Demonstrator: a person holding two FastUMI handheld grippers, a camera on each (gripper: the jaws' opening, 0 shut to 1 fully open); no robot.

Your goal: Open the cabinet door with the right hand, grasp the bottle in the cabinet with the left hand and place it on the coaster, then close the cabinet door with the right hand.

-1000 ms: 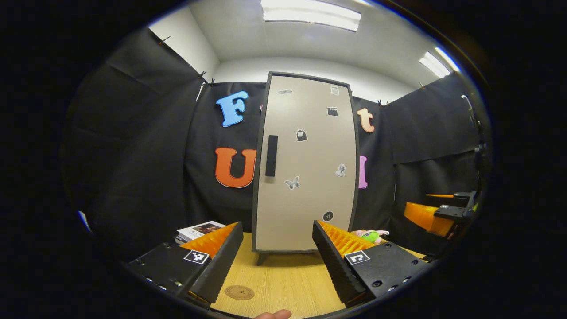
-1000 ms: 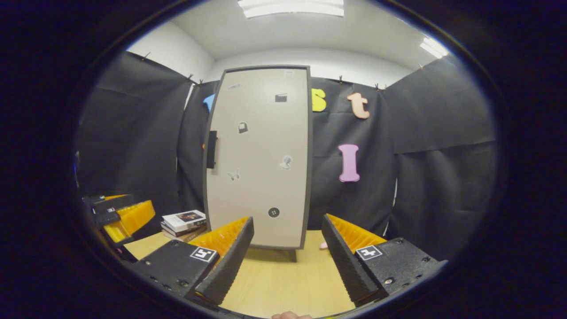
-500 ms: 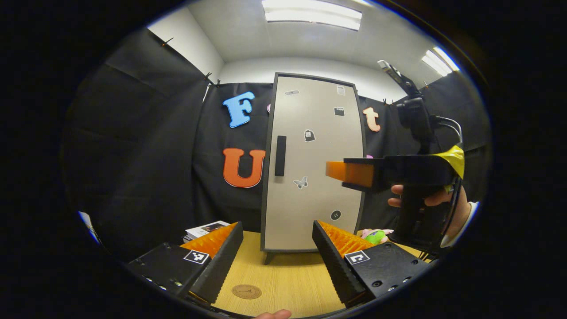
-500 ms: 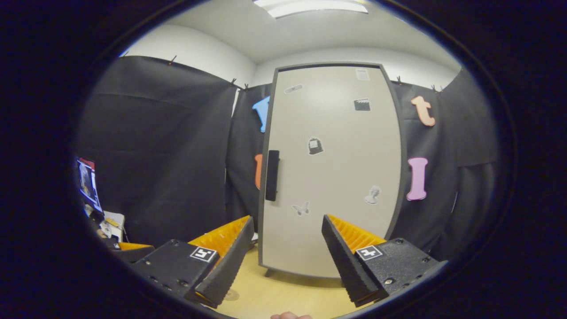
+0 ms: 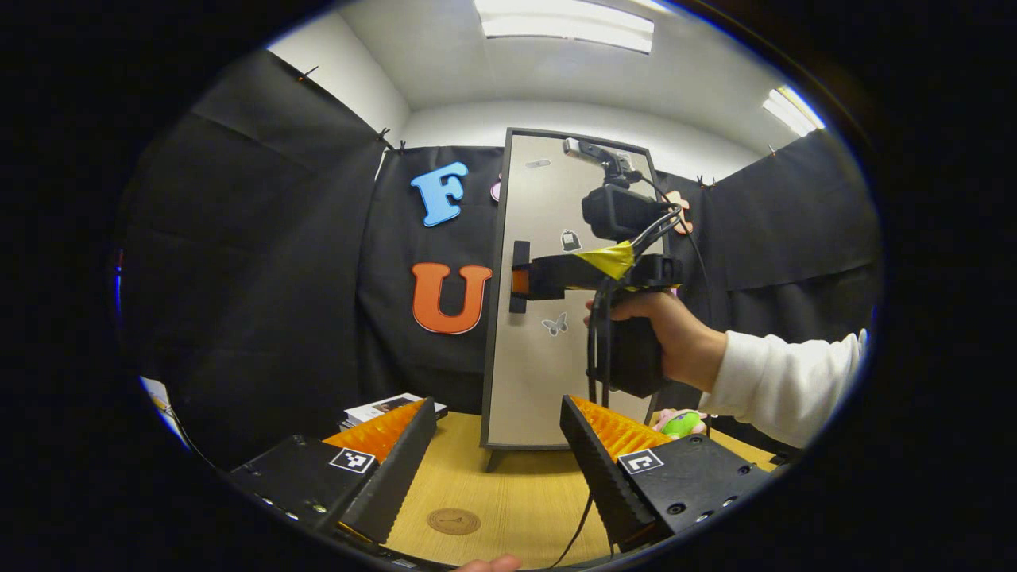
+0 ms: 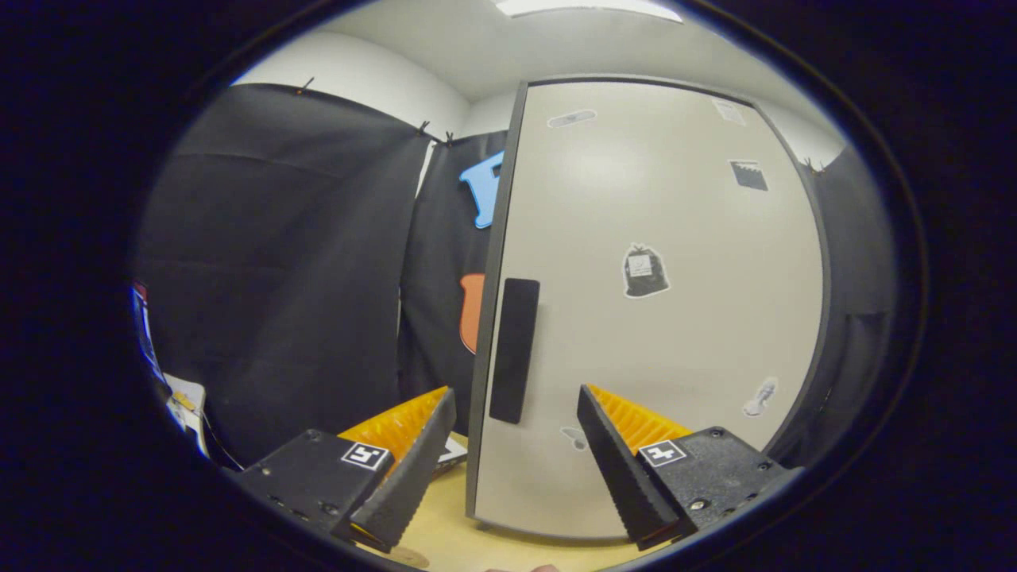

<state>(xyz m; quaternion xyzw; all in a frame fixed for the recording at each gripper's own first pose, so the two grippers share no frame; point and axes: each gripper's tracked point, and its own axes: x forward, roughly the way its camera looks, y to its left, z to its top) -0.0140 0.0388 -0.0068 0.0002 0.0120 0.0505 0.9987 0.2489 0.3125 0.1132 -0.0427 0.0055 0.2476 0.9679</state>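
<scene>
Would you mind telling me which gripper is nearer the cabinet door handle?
Right. The right gripper is up at the door handle; the left gripper hangs back over the table.

- The right gripper (image 5: pixel 520 280) has a black body with a strip of yellow tape, a black handle and a small camera mounted on top.
- Black cables loop from it and hang down.
- The person's hand (image 5: pixel 675 338) comes out of a white long sleeve (image 5: pixel 783 381).
- The left gripper (image 5: pixel 499 461) carries black blocks with round screws and square black-and-white markers.
</scene>
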